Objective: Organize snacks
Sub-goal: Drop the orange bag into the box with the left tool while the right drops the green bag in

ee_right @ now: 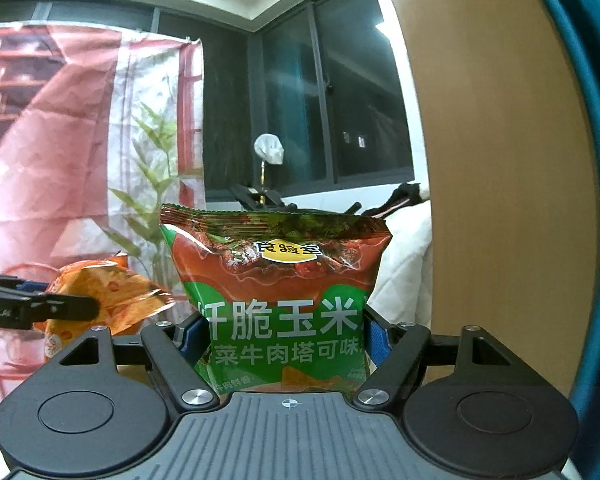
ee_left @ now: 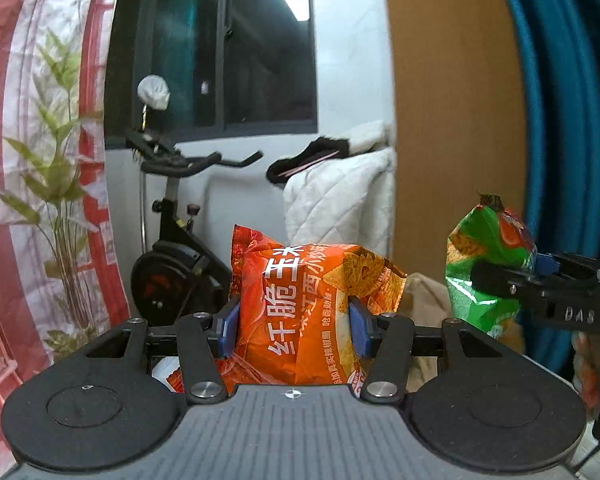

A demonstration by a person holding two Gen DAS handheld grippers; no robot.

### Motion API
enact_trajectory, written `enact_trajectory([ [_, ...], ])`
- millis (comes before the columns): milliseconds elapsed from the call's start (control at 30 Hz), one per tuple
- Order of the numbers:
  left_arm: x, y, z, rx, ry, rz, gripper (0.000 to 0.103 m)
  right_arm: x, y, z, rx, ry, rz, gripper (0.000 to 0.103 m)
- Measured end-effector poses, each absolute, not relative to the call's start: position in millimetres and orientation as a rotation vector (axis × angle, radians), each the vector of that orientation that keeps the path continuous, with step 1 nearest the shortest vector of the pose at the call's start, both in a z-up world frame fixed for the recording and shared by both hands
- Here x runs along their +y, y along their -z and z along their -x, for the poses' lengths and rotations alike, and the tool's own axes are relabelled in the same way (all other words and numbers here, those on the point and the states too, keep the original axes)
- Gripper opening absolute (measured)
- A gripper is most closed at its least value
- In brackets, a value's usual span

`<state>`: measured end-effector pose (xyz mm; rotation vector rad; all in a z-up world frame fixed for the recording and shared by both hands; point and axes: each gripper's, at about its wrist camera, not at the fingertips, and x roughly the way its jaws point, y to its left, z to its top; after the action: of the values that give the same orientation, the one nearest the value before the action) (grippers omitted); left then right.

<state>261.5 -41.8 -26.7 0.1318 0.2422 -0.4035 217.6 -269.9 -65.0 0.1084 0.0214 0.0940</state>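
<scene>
An orange snack bag (ee_left: 296,308) with white lettering stands upright between my left gripper's (ee_left: 294,328) blue pads, which press into its sides. In the right wrist view, my right gripper (ee_right: 286,338) is shut on a green and red snack bag (ee_right: 278,288), also upright. Each bag shows in the other view too: the green bag (ee_left: 484,264) at the right, pinched by the right gripper's fingers (ee_left: 496,280), and the orange bag (ee_right: 108,292) at the left, held by the left gripper's finger (ee_right: 72,308). Both bags are up in the air.
An exercise bike (ee_left: 172,240) stands below a dark window (ee_left: 236,48). A red and white printed cloth (ee_left: 40,160) hangs at the left. White quilted fabric (ee_left: 340,200) lies beside a wooden panel (ee_left: 452,112), with a teal curved surface (ee_left: 560,120) at the far right.
</scene>
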Motion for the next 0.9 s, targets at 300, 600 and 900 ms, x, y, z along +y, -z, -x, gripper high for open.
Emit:
enact_trajectory([
  [300,-51,41,-309,0.356,0.405,-0.102,0.061,-250,83,-272,0.133,-0.103,-0.106,0.075],
  [600,-28,44,-293,0.389,0.408,-0.03,0.08,-246,84,-272,0.183,-0.131,-0.149,0.095],
  [900,-3,36,-242,0.402,0.39,-0.03,0.08,-244,82,-223,0.19,-0.159,-0.192,0.095],
])
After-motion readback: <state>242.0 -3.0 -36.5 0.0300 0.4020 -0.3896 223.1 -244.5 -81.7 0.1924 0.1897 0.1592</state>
